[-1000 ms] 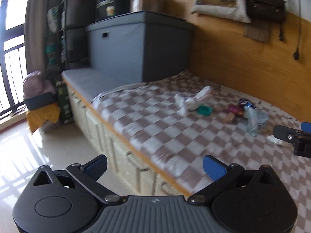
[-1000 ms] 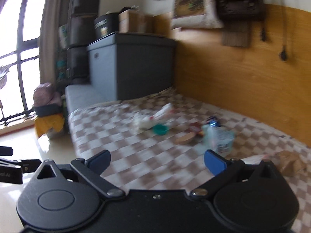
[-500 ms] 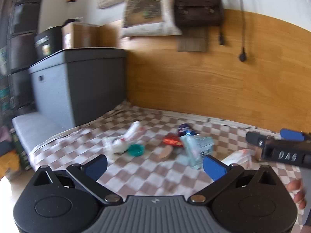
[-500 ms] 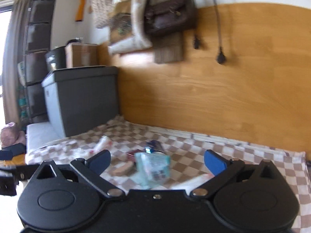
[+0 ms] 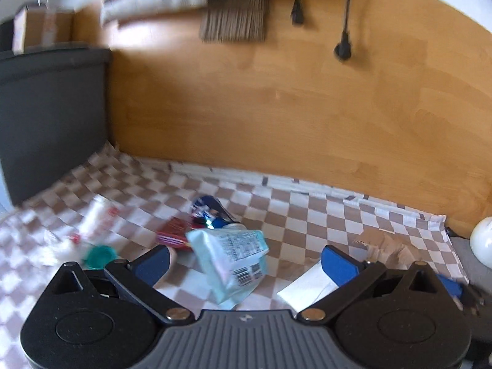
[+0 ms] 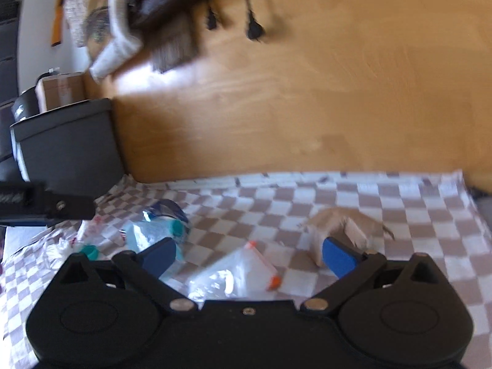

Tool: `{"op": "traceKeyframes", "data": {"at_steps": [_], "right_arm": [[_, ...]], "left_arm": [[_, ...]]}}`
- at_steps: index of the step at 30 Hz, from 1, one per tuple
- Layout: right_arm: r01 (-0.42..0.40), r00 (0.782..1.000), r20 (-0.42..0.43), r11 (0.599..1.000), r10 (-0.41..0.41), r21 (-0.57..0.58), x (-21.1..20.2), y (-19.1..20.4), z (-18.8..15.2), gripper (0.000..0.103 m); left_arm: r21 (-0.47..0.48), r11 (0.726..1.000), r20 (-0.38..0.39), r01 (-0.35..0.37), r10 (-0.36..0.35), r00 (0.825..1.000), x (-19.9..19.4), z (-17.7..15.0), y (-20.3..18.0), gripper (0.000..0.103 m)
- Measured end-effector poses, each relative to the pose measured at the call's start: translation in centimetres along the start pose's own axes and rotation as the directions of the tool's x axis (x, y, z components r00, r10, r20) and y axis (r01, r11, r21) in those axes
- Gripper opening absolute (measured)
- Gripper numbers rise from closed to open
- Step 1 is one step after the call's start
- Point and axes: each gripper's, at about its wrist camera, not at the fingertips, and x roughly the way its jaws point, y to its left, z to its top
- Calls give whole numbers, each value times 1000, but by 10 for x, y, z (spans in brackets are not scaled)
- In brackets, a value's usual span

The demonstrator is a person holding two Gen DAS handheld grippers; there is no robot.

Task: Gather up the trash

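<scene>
— Where are the tools right now?

— I have my left tool (image 5: pixel 244 259) low in the middle of its frame, spread wide and holding nothing. Between its blue pads sits a pale blue carton (image 5: pixel 229 261) with a barcode, lying tilted on the checkered cloth (image 5: pixel 307 212). I cannot tell whether either pad touches it.

— And the right one?

— My right tool (image 6: pixel 249 253) is also spread wide and empty. In the lower centre of its frame, between the pads, lies a clear plastic bag (image 6: pixel 236 273) with orange corners, flat on the cloth (image 6: pixel 399 196). Just behind the right pad is a crumpled brown paper piece (image 6: pixel 338 224).

— What else is in the pile?

— In the left view, centre left, I see a dark blue can (image 5: pixel 212 212) just behind the carton, a red wrapper (image 5: pixel 173 235) beside it, a teal lid (image 5: pixel 100 256) at lower left, and a white wrapper (image 5: pixel 98 218) with red print further left, blurred. A white sheet (image 5: pixel 307 286) lies near the right pad, with brown paper (image 5: pixel 381 243) behind it.

— Background?

— A wooden wall panel (image 5: pixel 307 107) fills the upper half, with a black plug (image 5: pixel 343 50) hanging at upper right and a dark grey box (image 5: pixel 52 110) at the left edge. In the right view, the left tool's arm pokes in at the left edge (image 6: pixel 46 206).
</scene>
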Motion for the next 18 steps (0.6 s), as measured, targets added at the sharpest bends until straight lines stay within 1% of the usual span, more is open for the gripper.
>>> {"op": "traceKeyframes", "data": {"at_steps": [2, 3, 5, 9, 11, 12, 14, 15, 17, 18], "right_arm": [[-21, 1000, -22, 999, 22, 31, 11, -7, -4, 87], [-33, 999, -28, 998, 35, 45, 15, -9, -6, 85], [-64, 997, -30, 996, 66, 60, 23, -11, -9, 77], [-114, 993, -34, 991, 117, 77, 36, -9, -13, 68], [-130, 990, -49, 988, 134, 82, 41, -7, -15, 61], [-137, 988, -58, 987, 142, 81, 44, -6, -16, 59], [-160, 983, -79, 984, 166, 73, 47, -5, -19, 49], [-171, 980, -88, 983, 177, 71, 48, -5, -19, 46], [-197, 973, -107, 978, 204, 74, 49, -4, -20, 38], [-210, 969, -113, 975, 218, 74, 48, -3, -21, 36]], "left_arm": [[-35, 999, -38, 9, -10, 999, 26, 3, 1, 103], [-51, 999, -59, 12, -15, 998, 39, 4, 1, 103], [-87, 996, -96, 15, -24, 995, 63, 5, 2, 103], [-168, 986, -138, 13, -37, 990, 98, 1, 4, 103], [-181, 983, -156, 6, -35, 987, 113, 0, 4, 103], [-176, 984, -163, -7, -23, 986, 119, 0, 2, 103], [-159, 987, -166, -32, 5, 986, 129, 0, 0, 103], [-152, 987, -166, -46, 21, 986, 134, 0, -2, 103], [-143, 986, -170, -87, 62, 983, 142, 0, -4, 103], [-145, 984, -174, -107, 81, 981, 145, 0, -3, 103]]}}
